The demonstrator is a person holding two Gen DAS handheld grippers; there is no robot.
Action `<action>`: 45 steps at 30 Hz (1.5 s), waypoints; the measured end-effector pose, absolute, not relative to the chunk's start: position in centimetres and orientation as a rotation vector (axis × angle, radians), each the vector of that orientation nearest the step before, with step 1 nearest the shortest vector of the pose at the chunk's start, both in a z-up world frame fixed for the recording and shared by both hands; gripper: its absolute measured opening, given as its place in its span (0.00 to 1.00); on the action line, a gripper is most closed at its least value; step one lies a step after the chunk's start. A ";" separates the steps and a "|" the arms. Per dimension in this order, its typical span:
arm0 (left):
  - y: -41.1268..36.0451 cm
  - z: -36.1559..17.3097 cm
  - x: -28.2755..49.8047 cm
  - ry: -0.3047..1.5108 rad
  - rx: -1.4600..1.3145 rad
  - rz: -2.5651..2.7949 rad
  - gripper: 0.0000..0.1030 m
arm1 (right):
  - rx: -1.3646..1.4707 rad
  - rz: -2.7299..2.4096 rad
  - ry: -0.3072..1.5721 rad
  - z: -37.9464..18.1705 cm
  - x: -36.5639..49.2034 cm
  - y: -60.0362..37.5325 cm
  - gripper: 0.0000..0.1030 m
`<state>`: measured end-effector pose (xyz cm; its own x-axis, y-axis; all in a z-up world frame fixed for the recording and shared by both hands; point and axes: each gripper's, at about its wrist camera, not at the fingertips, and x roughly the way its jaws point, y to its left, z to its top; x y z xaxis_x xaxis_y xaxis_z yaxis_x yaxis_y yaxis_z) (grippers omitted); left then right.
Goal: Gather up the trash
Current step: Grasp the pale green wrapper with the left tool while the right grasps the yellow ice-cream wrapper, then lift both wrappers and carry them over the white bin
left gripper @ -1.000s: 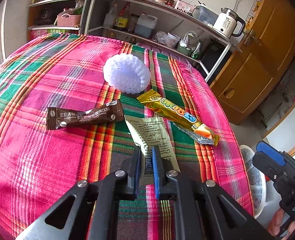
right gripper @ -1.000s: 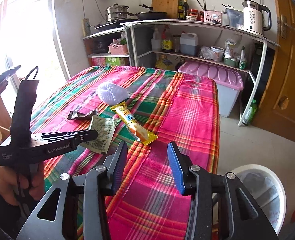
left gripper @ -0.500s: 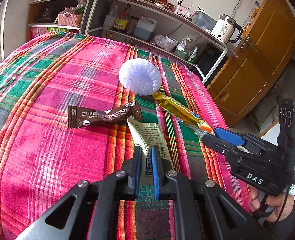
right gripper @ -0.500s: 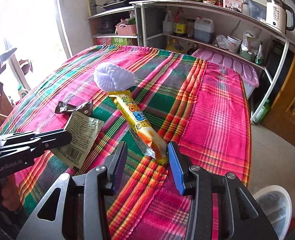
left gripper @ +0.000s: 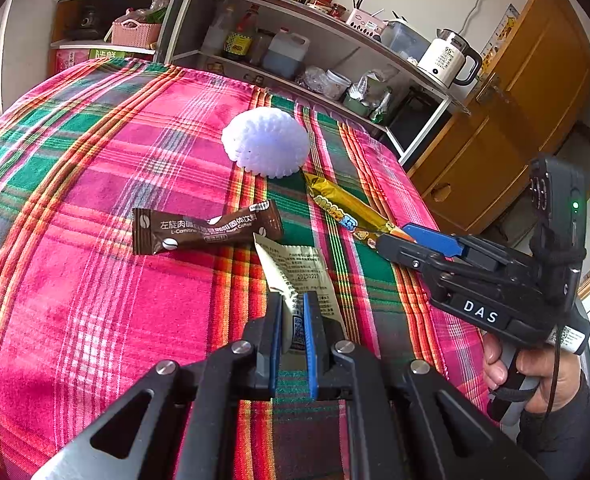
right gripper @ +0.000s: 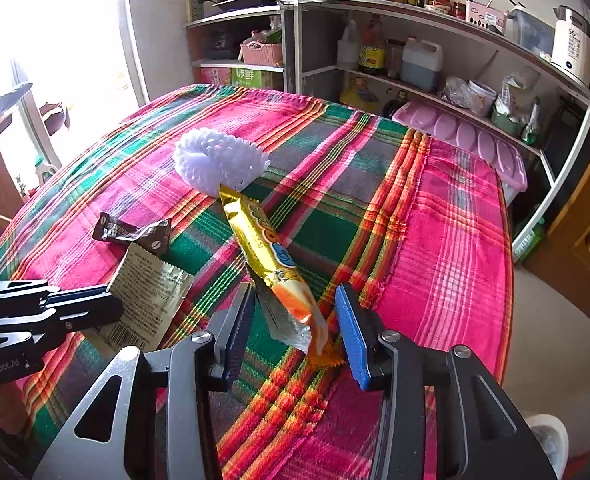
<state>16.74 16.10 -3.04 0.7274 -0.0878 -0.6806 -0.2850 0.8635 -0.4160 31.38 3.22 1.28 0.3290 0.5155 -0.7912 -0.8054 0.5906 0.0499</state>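
My left gripper [left gripper: 293, 312] is shut on the near end of a pale printed wrapper [left gripper: 299, 268], which also shows in the right wrist view [right gripper: 147, 296]. My right gripper [right gripper: 291, 320] is open, its jaws on either side of the near end of a yellow snack wrapper [right gripper: 263, 248] that lies on the plaid tablecloth [right gripper: 435, 240]. A brown coffee sachet [left gripper: 203, 230] lies to the left of both wrappers. A white foam fruit net [left gripper: 267, 146] sits behind them.
A white trash bin [right gripper: 547, 440] stands on the floor at the table's right front corner. Metal shelves [right gripper: 415, 60] with bottles, a kettle and pots stand behind the table. A wooden cabinet [left gripper: 515, 120] stands at the right.
My right gripper has moved forward over the table until its open jaws straddle the yellow wrapper's near end. My left gripper stays shut on the pale wrapper.
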 end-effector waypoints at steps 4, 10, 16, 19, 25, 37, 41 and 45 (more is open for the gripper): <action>16.1 -3.1 16.8 0.758 -0.526 0.114 0.11 | -0.365 0.905 0.891 0.8 31.7 3.4 0.37; 15.8 -2.9 16.8 0.756 -0.510 0.108 0.11 | -0.326 0.890 0.894 1.3 31.0 2.5 0.17; 15.1 -2.5 16.5 0.752 -0.485 0.097 0.10 | -0.263 0.859 0.878 2.7 29.4 0.5 0.15; 14.5 -2.0 16.1 0.745 -0.475 0.085 0.10 | -0.232 0.844 0.859 3.7 28.2 -1.1 0.15; 12.6 -0.7 15.0 0.726 -0.440 0.046 0.10 | -0.176 0.809 0.841 4.9 25.8 -4.3 0.15; 7.4 2.1 13.7 0.702 -0.368 -0.045 0.10 | -0.072 0.723 0.813 6.5 22.5 -11.3 0.15; 5.5 2.6 14.0 0.702 -0.346 -0.078 0.10 | -0.044 0.690 0.810 6.5 22.0 -13.6 0.15; 3.4 3.1 14.6 0.704 -0.322 -0.116 0.10 | -0.016 0.654 0.807 6.5 21.9 -15.8 0.15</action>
<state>14.61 3.43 3.08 0.7585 -0.2121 -0.6162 -0.0029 0.9445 -0.3286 21.92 -15.78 6.50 0.5078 0.5366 -0.6740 -0.5483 0.8047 0.2276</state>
